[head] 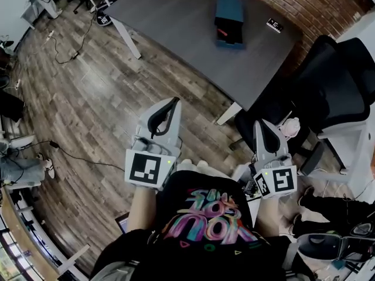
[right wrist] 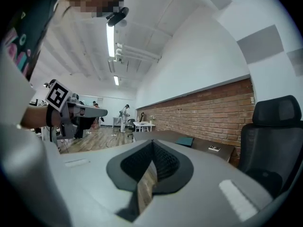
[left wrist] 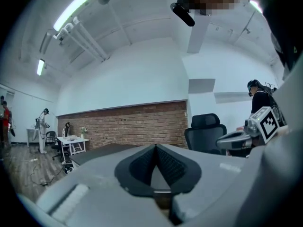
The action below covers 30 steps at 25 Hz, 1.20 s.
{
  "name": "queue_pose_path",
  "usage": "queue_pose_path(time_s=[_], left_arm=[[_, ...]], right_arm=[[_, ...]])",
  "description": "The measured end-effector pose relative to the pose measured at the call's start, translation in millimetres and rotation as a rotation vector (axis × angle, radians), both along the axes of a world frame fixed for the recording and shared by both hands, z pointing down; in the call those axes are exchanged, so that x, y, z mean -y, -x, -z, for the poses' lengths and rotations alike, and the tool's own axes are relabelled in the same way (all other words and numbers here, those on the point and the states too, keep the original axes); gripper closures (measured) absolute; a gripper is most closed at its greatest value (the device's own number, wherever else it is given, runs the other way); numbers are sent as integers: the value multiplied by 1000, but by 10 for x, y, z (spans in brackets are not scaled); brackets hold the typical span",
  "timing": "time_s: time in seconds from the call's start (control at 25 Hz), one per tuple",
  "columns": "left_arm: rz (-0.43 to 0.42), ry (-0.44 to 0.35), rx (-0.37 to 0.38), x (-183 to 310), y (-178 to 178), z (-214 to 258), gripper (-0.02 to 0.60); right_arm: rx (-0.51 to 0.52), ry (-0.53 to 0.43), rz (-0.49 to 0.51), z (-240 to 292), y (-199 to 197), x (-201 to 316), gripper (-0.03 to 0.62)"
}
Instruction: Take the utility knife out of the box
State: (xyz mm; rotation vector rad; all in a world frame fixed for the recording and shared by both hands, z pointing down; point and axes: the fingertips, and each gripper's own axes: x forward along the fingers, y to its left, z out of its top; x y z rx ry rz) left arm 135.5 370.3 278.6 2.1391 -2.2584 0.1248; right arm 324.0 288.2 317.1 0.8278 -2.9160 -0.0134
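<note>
**Both claws clenched and empty, box well ahead on the table**

The left gripper (head: 173,102) and the right gripper (head: 260,124) were held close in front of the person's body, over the wooden floor (head: 88,98) and short of the table's near edge. Each gripper's own view showed its ribbed pads pressed together with nothing between them.

The blue box (head: 229,21) lay on the far part of the dark table (head: 176,22) — well apart from both claws. It sat ahead of them and between their two lines, so neither hand looked clearly nearer. Its long axis ran near to far, roughly in line with the way the grippers pointed. A dark opening with a touch of red showed at its near end; the knife itself was too small to make out — presumably it was inside.

Any reach would probably have to begin with closing that gap to the table.
</note>
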Motion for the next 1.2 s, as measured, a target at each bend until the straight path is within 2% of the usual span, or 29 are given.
queue_pose_path(time_s=[0.32, 0.56, 0.76, 1.2], left_arm=[[53, 7, 2, 13, -15, -8, 580], [54, 11, -11, 225, 203, -87, 580], [41, 23, -16, 543, 639, -160, 580], [-42, 35, -37, 1628, 1848, -143, 580]], right_arm=[[17, 8, 55, -53, 33, 114, 597], [10, 22, 70, -135, 302, 311, 597], [-15, 29, 58, -210, 680, 578, 597], [-51, 18, -41, -127, 1733, 1542, 597]])
